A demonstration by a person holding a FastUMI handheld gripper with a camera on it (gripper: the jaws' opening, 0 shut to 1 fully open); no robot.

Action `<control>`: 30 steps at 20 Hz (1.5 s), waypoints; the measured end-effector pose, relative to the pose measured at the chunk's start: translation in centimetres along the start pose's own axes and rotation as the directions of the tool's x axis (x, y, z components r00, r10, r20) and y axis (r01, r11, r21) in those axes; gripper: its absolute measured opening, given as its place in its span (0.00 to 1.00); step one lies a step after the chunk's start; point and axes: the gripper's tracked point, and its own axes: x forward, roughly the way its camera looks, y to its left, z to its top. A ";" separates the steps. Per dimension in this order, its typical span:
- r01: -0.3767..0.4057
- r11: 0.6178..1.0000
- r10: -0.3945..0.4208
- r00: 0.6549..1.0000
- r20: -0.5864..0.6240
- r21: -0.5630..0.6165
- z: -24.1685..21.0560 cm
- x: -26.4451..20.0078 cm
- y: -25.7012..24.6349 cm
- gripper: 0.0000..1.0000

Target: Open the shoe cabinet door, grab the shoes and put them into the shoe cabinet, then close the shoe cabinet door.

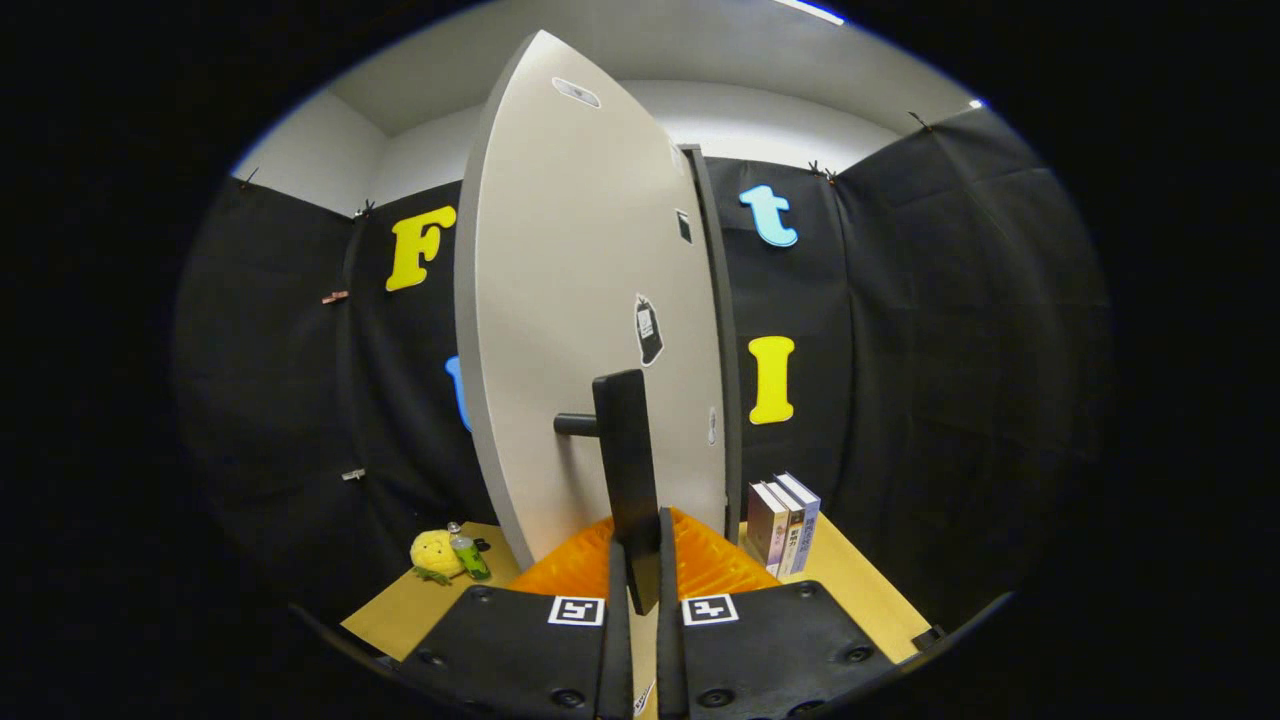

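The shoe cabinet's pale grey door [580,300] stands swung out toward me, partly open, its inner edge meeting the cabinet's dark side [722,330]. A black bar handle [628,470] sticks out from the door on a short stem. My gripper [640,555] is shut on the lower end of that handle, both fingers pressing its two sides. A dark sticker [648,330] sits on the door face above the handle.
A wooden tabletop [860,580] lies below. Three upright books [785,522] stand to the right of the cabinet. A yellow plush toy [435,553] and a small green bottle [468,555] lie to the left of the door.
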 end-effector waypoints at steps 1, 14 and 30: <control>0.004 1.000 -0.004 1.000 0.000 0.009 0.2 -0.2 -0.9 0.13; 0.038 0.999 -0.038 0.999 -0.003 0.010 2.0 -2.0 -9.2 0.11; -0.042 0.997 0.035 0.992 0.125 0.058 6.7 -8.5 -6.9 0.28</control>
